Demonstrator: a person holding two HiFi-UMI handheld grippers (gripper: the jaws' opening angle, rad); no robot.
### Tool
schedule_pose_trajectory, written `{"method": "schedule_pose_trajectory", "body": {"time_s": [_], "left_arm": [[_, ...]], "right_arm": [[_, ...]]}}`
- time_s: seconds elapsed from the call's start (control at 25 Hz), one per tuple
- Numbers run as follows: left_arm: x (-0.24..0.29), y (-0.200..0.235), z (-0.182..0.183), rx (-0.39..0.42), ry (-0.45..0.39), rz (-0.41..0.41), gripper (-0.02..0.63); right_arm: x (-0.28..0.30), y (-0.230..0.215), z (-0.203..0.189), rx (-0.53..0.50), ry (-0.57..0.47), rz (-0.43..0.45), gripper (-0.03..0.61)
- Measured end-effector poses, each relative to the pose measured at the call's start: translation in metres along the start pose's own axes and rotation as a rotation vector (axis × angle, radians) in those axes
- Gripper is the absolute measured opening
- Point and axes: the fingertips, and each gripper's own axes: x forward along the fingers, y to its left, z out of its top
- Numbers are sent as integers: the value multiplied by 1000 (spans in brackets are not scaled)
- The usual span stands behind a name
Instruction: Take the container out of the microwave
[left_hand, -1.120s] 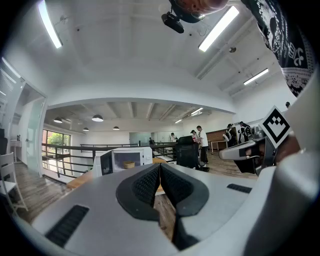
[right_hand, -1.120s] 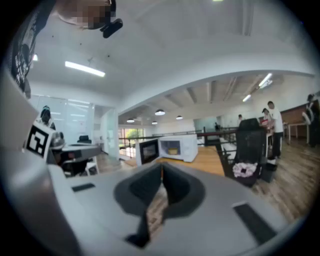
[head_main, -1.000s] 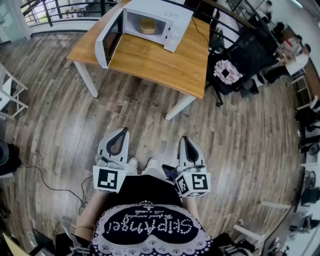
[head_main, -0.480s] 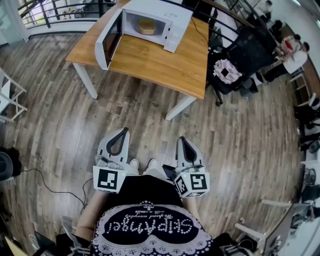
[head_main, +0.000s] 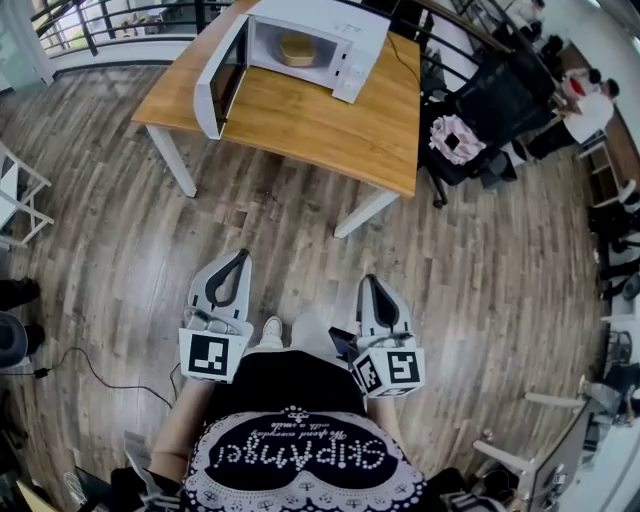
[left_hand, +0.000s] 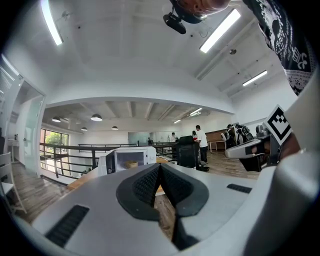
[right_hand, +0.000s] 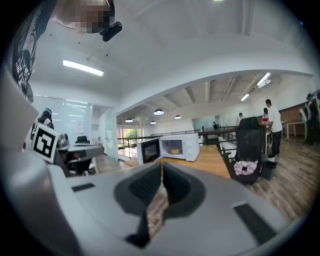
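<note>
A white microwave stands on the wooden table ahead, its door swung open to the left. Inside sits a tan round container, also seen as the container and the container in the gripper views. My left gripper and right gripper are held close to the body above the wood floor, well short of the table. Both point level toward the microwave, their jaws shut with nothing between them.
A black office chair with a pink-and-white item stands right of the table. A dark railing runs behind it. People sit at the far right. A white frame stands at the left, and a cable lies on the floor.
The whole view has shifted slightly: the table and microwave sit a little nearer. The left gripper has moved slightly forward and left. Both grippers stay shut.
</note>
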Motion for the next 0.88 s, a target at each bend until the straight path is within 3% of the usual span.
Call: {"method": "schedule_pose_trajectory", "body": {"time_s": [0.56, 0.88], "left_arm": [[9, 21, -13, -16, 32, 21, 24], [50, 37, -17, -16, 47, 47, 24]], "right_arm": [[21, 7, -10, 3, 43, 17, 35], [69, -13, -11, 9, 63, 52, 35]]}}
